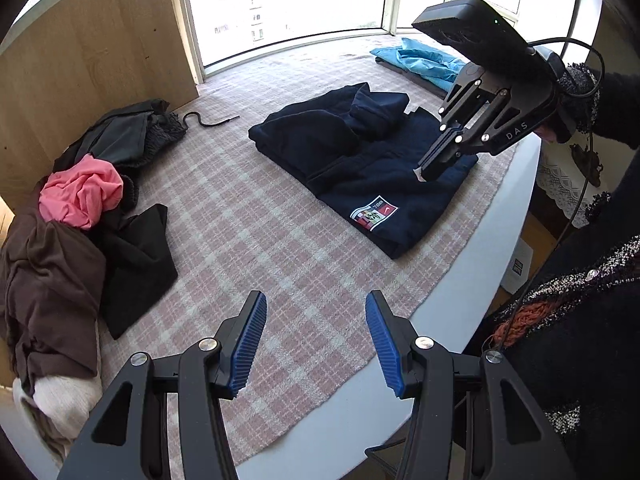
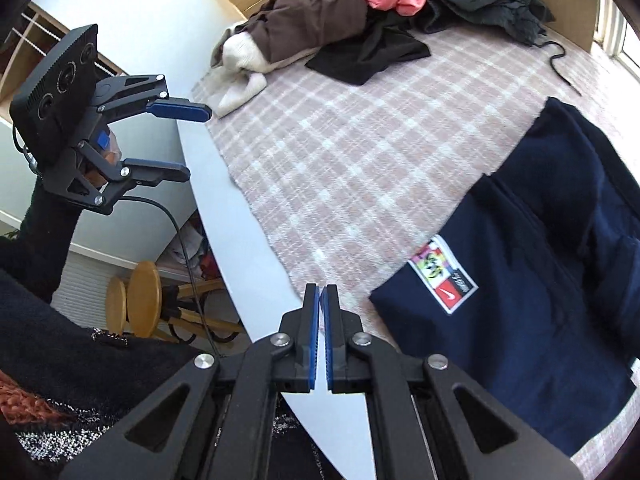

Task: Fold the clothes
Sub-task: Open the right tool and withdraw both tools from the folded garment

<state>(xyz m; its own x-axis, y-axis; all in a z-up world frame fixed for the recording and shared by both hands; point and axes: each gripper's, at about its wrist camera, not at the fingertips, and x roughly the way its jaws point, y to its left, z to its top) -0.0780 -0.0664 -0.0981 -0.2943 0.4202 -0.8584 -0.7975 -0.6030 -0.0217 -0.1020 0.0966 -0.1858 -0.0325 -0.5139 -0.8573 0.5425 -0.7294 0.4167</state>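
Observation:
A folded navy hoodie [image 1: 360, 168] with a colourful patch lies on the pink plaid cloth [image 1: 248, 216]; in the right wrist view the navy hoodie [image 2: 540, 280] fills the right side. My right gripper [image 1: 425, 171] hovers over the hoodie's right part, shut with nothing between its fingers; its own view shows the right gripper [image 2: 322, 294] above the table's rim beside the garment's near corner. My left gripper [image 1: 316, 312] is open and empty over the cloth near the table's front edge. Seen from the right, the left gripper [image 2: 191, 144] hangs just off the table's edge.
A heap of unfolded clothes [image 1: 80, 208] in brown, pink, black and cream lies at the left by a wooden panel [image 1: 88, 52]. A black hanger [image 1: 208, 120] rests behind it. Folded blue garments [image 1: 424, 62] sit by the window. Wooden stools [image 2: 136, 300] stand below the white table [image 2: 224, 220].

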